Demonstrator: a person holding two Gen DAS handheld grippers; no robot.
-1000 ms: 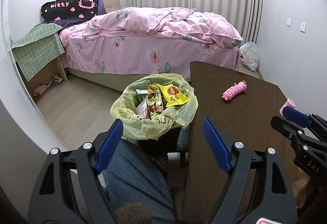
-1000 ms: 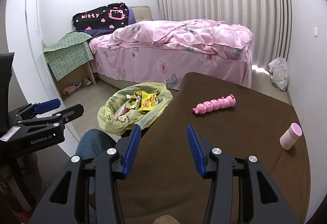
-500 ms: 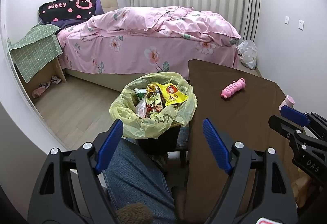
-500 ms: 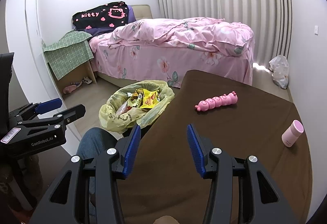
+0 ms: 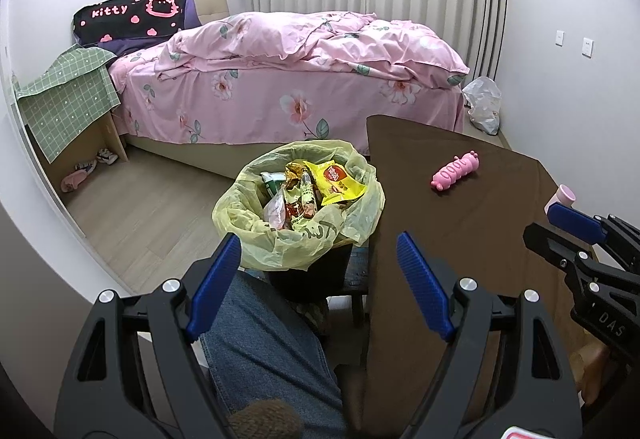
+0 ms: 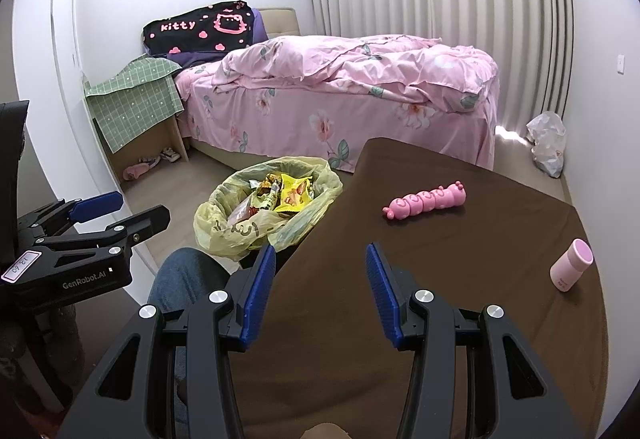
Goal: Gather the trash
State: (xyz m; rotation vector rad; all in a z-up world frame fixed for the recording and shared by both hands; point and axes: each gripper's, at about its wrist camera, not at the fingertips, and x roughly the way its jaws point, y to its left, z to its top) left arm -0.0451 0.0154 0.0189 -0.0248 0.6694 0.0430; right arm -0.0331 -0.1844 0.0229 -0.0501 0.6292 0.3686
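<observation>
Beside the bin [image 5: 298, 207], left gripper [image 5: 318, 253] spread, right gripper [image 6: 320, 261] spread, pink bottle [image 6: 571, 265] fully visible only from right wrist

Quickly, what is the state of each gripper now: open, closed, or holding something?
Left gripper: open, holding nothing, raised near the trash bin.
Right gripper: open, holding nothing, above the brown table.

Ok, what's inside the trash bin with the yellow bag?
The trash bin is lined with a yellow bag. On top lie a yellow snack packet, a brownish wrapper and other crumpled packaging. Whatever sits underneath is covered.
</observation>
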